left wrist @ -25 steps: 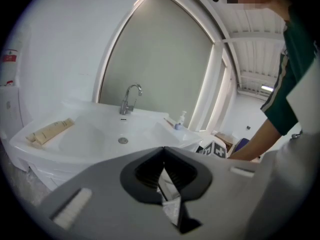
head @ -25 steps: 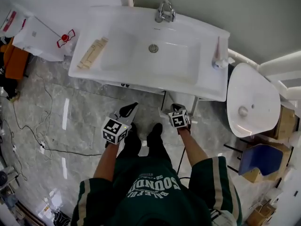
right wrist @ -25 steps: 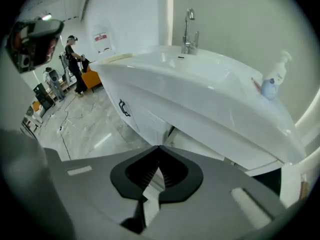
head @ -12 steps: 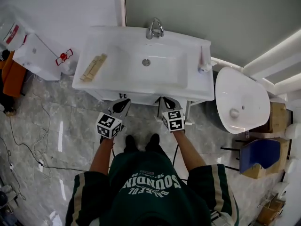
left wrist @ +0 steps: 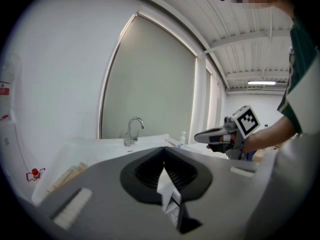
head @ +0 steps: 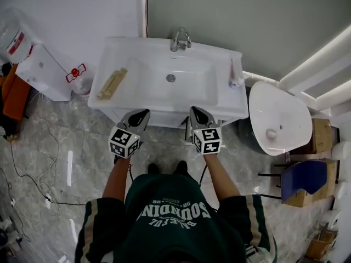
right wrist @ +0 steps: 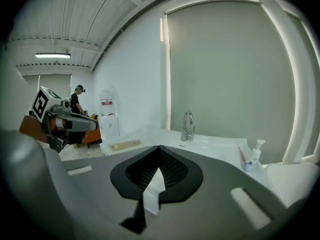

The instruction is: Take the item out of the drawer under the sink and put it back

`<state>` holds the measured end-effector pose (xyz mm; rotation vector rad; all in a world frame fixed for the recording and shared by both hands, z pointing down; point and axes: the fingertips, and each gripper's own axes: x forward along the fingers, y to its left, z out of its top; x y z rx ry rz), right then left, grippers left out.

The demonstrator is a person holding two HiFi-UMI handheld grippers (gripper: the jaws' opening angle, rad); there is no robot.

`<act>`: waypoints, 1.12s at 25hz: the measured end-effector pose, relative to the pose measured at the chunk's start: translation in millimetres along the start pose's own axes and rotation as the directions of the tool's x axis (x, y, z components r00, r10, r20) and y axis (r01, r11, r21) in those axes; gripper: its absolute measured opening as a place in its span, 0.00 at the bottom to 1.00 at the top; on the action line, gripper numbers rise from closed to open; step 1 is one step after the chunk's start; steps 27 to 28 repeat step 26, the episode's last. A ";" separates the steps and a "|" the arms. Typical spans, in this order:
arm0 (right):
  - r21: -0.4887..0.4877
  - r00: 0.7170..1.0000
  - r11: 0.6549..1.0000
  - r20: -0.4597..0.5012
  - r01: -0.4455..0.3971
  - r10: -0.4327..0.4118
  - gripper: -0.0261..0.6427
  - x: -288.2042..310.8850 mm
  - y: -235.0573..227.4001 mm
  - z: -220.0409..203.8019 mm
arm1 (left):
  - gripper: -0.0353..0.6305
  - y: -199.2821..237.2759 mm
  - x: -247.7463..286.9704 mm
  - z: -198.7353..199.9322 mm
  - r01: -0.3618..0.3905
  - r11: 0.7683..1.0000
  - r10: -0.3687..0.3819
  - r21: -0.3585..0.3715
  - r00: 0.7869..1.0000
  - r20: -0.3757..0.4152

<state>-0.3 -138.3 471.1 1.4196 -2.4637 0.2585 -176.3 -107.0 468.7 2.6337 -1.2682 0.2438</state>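
Observation:
The white sink basin with its chrome faucet stands against the wall. The basin's rim hides the drawer below it, and no item from the drawer shows. My left gripper is shut and empty, its tips at the basin's front edge, left of centre. My right gripper is shut and empty too, at the front edge, right of centre. In the left gripper view the jaws meet with nothing between them. The right gripper view shows its jaws closed the same way, pointing over the basin toward the faucet.
A wooden slatted piece lies on the basin's left ledge and a soap bottle stands on its right. A white toilet is at the right, a white unit at the left, cables on the floor.
Both grippers have risen from low in front of the cabinet to the basin's front edge, the right one more. The head view has pulled up and back.

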 end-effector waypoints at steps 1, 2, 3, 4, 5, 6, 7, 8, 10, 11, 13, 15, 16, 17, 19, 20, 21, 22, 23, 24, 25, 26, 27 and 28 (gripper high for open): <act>0.006 1.000 1.000 0.004 0.000 0.000 0.04 -0.6 1.2 0.0 | 0.13 1.7 -0.9 0.8 -0.001 1.000 0.001 0.000 1.000 0.001; 0.011 1.000 1.000 0.007 0.001 -0.001 0.04 -1.1 2.2 -0.2 | 0.13 3.3 -1.9 1.6 -0.001 1.000 0.001 0.001 1.000 0.003; 0.014 1.000 1.000 0.010 0.004 -0.004 0.04 -1.5 2.7 -0.2 | 0.13 4.7 -2.9 2.6 -0.001 1.000 0.001 0.001 1.000 0.005; 0.016 1.000 1.000 0.013 0.008 -0.008 0.04 -1.9 3.1 0.0 | 0.13 6.1 -4.1 3.4 -0.001 1.000 0.001 0.000 1.000 0.009; 0.016 1.000 1.000 0.015 0.011 -0.011 0.04 -2.0 3.6 0.4 | 0.13 7.5 -5.5 3.9 -0.002 1.000 0.002 -0.003 1.000 0.013; 0.017 1.000 1.000 0.018 0.013 -0.013 0.04 -1.6 4.2 0.9 | 0.13 9.0 -6.8 4.2 -0.003 1.000 0.004 -0.006 1.000 0.016; 0.019 1.000 1.000 0.022 0.014 -0.014 0.04 -1.0 4.6 1.5 | 0.13 10.7 -7.7 4.6 -0.005 1.000 0.005 -0.008 1.000 0.018; 0.021 1.000 1.000 0.025 0.015 -0.016 0.04 -0.5 4.7 2.3 | 0.13 12.0 -8.4 4.8 -0.006 1.000 0.006 -0.009 1.000 0.019; 0.025 0.999 0.999 0.033 0.019 -0.020 0.04 -0.8 4.8 3.7 | 0.13 13.3 -8.9 4.6 -0.007 1.000 0.007 -0.008 1.000 0.018; 0.028 0.999 0.999 0.037 0.021 -0.022 0.04 -1.4 5.1 4.3 | 0.13 13.3 -9.1 4.3 -0.006 1.000 0.006 -0.007 1.000 0.017; 0.030 0.999 0.999 0.046 0.022 -0.023 0.04 -2.6 6.3 6.4 | 0.13 13.2 -9.8 4.4 -0.004 1.000 0.004 -0.004 1.000 0.016; 0.031 0.998 0.999 0.054 0.022 -0.023 0.04 -3.8 8.0 8.9 | 0.13 13.2 -10.9 4.7 -0.003 1.000 0.003 -0.001 1.000 0.016; 0.031 0.998 0.999 0.058 0.022 -0.024 0.04 -4.3 8.8 9.9 | 0.13 13.3 -11.4 4.5 -0.003 1.000 0.003 0.000 1.000 0.016; 0.031 0.998 0.999 0.062 0.022 -0.024 0.04 -4.9 9.4 10.9 | 0.13 13.4 -11.8 4.3 -0.003 1.000 0.003 0.000 1.000 0.016; 0.032 0.997 0.999 0.069 0.023 -0.025 0.04 -6.5 10.1 12.8 | 0.13 12.8 -12.6 3.8 -0.002 1.000 0.002 0.000 1.000 0.015; 0.033 0.997 0.999 0.072 0.024 -0.026 0.04 -7.7 10.3 13.5 | 0.13 12.1 -13.0 3.5 -0.001 1.000 0.001 0.000 1.000 0.015; 0.033 0.997 0.999 0.074 0.025 -0.027 0.04 -9.1 10.5 13.9 | 0.13 11.3 -13.4 3.1 0.000 1.000 0.000 0.000 1.000 0.015; 0.033 0.997 0.999 0.076 0.026 -0.028 0.04 -10.3 10.8 14.2 | 0.13 10.7 -13.9 2.6 0.001 1.000 -0.001 0.000 1.000 0.015; 0.034 0.997 0.999 0.077 0.026 -0.029 0.04 -11.3 11.4 14.2 | 0.13 10.3 -14.7 1.9 0.002 1.000 -0.002 0.000 1.000 0.014; 0.034 0.996 0.999 0.079 0.026 -0.029 0.04 -12.2 12.2 14.2 | 0.13 10.0 -15.6 1.1 0.002 1.000 -0.002 -0.001 1.000 0.013; 0.034 0.996 0.999 0.080 0.025 -0.028 0.04 -13.0 13.1 14.0 | 0.13 9.8 -16.5 0.4 0.002 1.000 -0.002 -0.002 1.000 0.012; 0.034 0.996 0.999 0.081 0.025 -0.027 0.04 -13.9 14.0 13.9 | 0.13 9.5 -17.4 -0.2 0.002 1.000 -0.002 -0.003 1.000 0.012; 0.034 0.996 0.999 0.081 0.025 -0.027 0.04 -13.9 14.0 13.9 | 0.13 9.5 -17.4 -0.2 0.002 1.000 -0.002 -0.003 1.000 0.012; 0.034 0.996 0.999 0.081 0.025 -0.027 0.04 -13.9 14.0 13.9 | 0.13 9.5 -17.4 -0.2 0.002 1.000 -0.002 -0.003 1.000 0.012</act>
